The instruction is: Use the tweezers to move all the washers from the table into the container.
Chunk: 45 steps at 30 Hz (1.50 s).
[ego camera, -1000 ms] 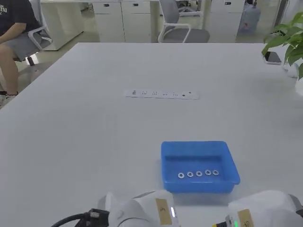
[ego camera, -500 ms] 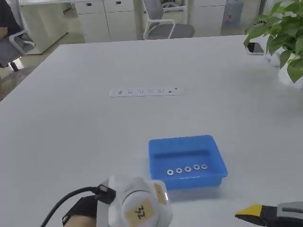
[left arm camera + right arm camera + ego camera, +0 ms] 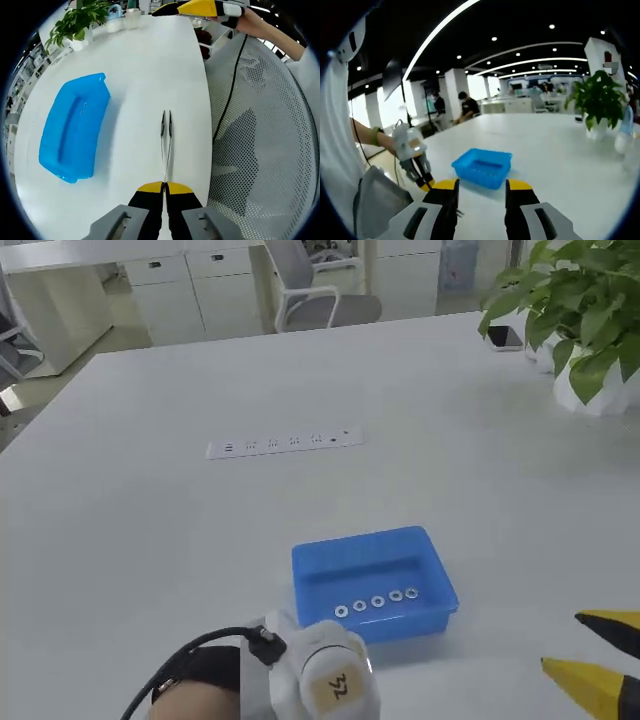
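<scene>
Beyond the container [image 3: 405, 624] lies a power strip [image 3: 285, 443]; plant [image 3: 575, 300] far right.

Counts: 5 washers [image 3: 378, 602] in 1 blue container [image 3: 365, 540], lower centre of frame. 1 tweezers [image 3: 166, 145]. 1 power strip [image 3: 285, 443], mid-left. 1 potted plant [image 3: 575, 300] and 1 phone [image 3: 503, 336], upper right. 1 office chair [image 3: 320, 302], top.

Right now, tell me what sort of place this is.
Probably an open-plan office: a white table with a power strip, a swivel chair and white cabinets behind it, a potted plant.
</scene>
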Each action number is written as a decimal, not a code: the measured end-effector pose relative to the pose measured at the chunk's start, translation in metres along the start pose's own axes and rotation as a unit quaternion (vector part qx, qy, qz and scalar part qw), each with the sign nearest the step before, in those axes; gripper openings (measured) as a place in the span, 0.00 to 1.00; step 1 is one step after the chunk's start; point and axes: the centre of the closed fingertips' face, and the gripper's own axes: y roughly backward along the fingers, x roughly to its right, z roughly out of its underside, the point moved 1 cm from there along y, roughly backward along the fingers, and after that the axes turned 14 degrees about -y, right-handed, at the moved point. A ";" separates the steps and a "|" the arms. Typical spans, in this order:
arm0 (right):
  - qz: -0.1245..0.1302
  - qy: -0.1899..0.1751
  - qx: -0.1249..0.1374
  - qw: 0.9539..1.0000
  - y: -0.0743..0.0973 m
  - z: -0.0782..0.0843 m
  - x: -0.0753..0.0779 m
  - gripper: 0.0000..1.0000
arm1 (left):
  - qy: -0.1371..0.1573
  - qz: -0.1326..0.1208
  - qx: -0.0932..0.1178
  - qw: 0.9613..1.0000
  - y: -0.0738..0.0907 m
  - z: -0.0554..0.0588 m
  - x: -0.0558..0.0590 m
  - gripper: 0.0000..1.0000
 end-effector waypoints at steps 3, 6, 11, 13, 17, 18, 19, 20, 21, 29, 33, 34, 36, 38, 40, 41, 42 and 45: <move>-0.001 -0.025 0.032 0.999 0.006 -0.010 0.001 0.35 | -0.010 0.005 -0.016 1.000 -0.002 0.001 -0.001 0.00; 0.000 -0.033 0.040 0.999 0.012 -0.015 0.001 0.34 | -0.022 0.011 -0.032 0.999 -0.003 0.002 -0.002 0.00; -0.002 -0.037 0.059 0.998 0.015 -0.024 -0.006 0.33 | -0.031 0.022 -0.057 0.998 -0.006 0.001 -0.003 0.00; -0.007 -0.044 0.065 0.997 0.014 -0.026 -0.008 0.33 | -0.038 0.022 -0.065 0.997 -0.006 0.001 -0.003 0.00; 0.000 -0.036 0.053 0.998 0.014 -0.024 -0.007 0.34 | -0.037 0.028 -0.075 0.996 -0.009 0.000 -0.001 0.00; 0.000 -0.035 0.054 0.998 0.014 -0.024 -0.007 0.34 | -0.038 0.029 -0.079 0.996 -0.009 0.001 0.000 0.00; -0.001 -0.036 0.054 0.998 0.014 -0.024 -0.007 0.34 | -0.042 0.030 -0.083 0.995 -0.010 0.002 0.000 0.00; -0.001 -0.037 0.054 0.998 0.014 -0.024 -0.007 0.35 | -0.047 0.031 -0.088 0.995 -0.011 0.003 0.000 0.00; -0.001 -0.037 0.054 0.998 0.014 -0.024 -0.007 0.35 | -0.051 0.033 -0.091 0.994 -0.011 0.004 0.001 0.00; 0.003 -0.026 0.031 0.999 0.012 -0.017 -0.007 0.36 | -0.032 0.037 -0.088 0.995 -0.009 0.007 0.004 0.00; -0.002 -0.010 0.002 1.000 0.008 -0.010 -0.007 0.38 | 0.013 0.013 -0.045 0.999 0.000 0.004 0.008 0.00; 0.000 -0.002 -0.005 1.000 0.007 -0.009 -0.007 0.38 | 0.027 0.005 -0.034 0.999 0.003 0.003 0.008 0.01; 0.007 0.008 -0.012 1.000 0.006 -0.009 -0.005 0.42 | 0.062 -0.012 -0.011 0.998 0.012 0.006 0.010 0.06; 0.023 0.020 -0.014 0.999 0.004 -0.010 0.000 0.49 | 0.088 -0.038 0.012 0.995 0.020 0.008 0.008 0.12; 0.027 0.019 -0.013 0.999 0.002 -0.011 0.002 0.56 | 0.135 -0.067 0.045 0.988 0.030 0.012 0.008 0.17; 0.032 0.022 -0.014 0.999 0.002 -0.012 0.005 0.58 | 0.151 -0.078 0.058 0.984 0.034 0.015 0.008 0.19; 0.035 0.025 -0.014 0.999 0.002 -0.012 0.006 0.59 | 0.171 -0.096 0.076 0.978 0.041 0.018 0.007 0.20; 0.045 0.027 -0.010 0.999 0.002 -0.016 0.013 0.66 | 0.210 -0.146 0.120 0.959 0.058 0.024 0.005 0.28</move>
